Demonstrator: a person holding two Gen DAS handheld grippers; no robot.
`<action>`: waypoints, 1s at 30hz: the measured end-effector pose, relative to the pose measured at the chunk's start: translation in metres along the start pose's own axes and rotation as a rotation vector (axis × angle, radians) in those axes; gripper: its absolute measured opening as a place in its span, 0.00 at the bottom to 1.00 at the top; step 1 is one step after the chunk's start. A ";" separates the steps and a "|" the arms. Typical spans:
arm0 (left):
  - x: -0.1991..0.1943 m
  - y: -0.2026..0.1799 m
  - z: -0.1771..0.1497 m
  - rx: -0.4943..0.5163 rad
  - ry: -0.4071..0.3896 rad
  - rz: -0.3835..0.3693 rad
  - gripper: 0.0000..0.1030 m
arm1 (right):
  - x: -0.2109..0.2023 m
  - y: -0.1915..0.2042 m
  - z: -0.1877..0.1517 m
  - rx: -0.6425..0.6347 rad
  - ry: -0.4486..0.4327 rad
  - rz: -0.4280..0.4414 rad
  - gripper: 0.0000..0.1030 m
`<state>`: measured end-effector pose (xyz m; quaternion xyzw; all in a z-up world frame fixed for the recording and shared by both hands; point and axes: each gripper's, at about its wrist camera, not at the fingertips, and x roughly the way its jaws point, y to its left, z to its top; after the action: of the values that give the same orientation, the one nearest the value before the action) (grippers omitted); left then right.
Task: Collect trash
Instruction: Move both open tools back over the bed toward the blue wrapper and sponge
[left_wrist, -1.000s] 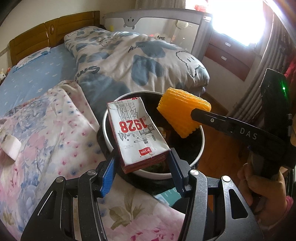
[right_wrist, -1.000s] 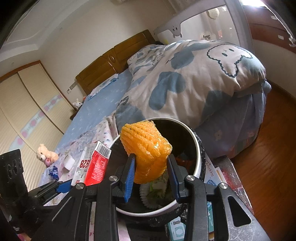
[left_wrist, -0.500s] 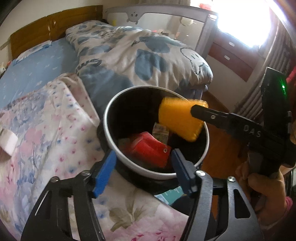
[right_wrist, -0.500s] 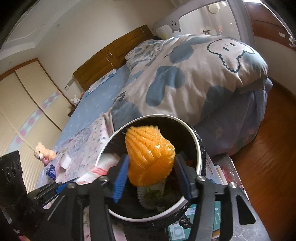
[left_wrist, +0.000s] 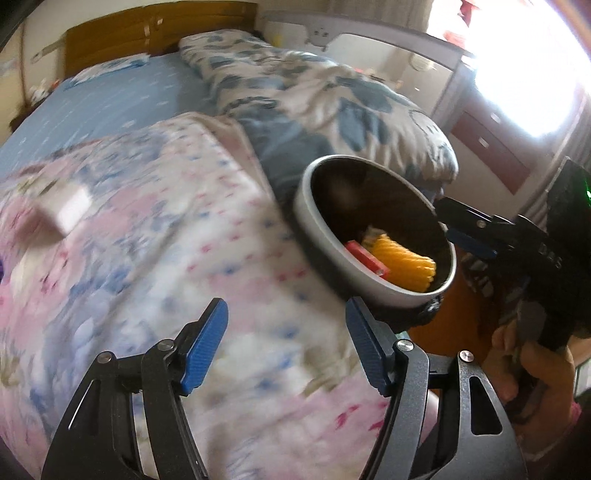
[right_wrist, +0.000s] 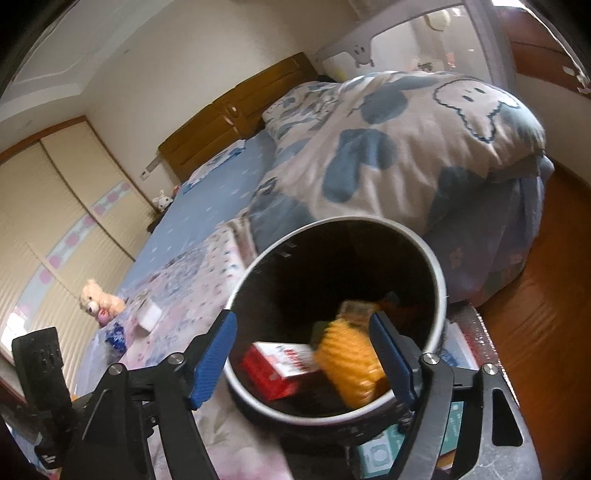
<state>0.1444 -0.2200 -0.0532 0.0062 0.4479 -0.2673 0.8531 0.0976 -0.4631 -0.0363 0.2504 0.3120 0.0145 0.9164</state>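
My right gripper (right_wrist: 303, 354) jaws have just been opening, nothing between them; my left gripper (left_wrist: 288, 347) likewise spread. The ribbed orange foam net (right_wrist: 351, 369) lies inside the bin (right_wrist: 439, 280), right of the red-and-white carton (right_wrist: 277, 365).

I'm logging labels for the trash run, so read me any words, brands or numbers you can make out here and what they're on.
"DAS": white letters on the black arm of the right hand-held gripper, partly blurred in the left wrist view.
Red and white carton in the trash bin: red print on its white face, too blurred to read.
Papers under the bin: print too small to read.
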 end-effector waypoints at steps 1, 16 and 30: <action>-0.003 0.008 -0.003 -0.019 -0.003 0.004 0.66 | 0.001 0.004 -0.002 -0.005 0.001 0.007 0.74; -0.048 0.098 -0.040 -0.196 -0.039 0.104 0.67 | 0.031 0.087 -0.034 -0.121 0.074 0.124 0.82; -0.078 0.167 -0.060 -0.332 -0.075 0.198 0.70 | 0.066 0.147 -0.062 -0.211 0.159 0.191 0.86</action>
<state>0.1405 -0.0266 -0.0670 -0.1005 0.4512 -0.1044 0.8806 0.1342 -0.2949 -0.0469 0.1794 0.3550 0.1542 0.9044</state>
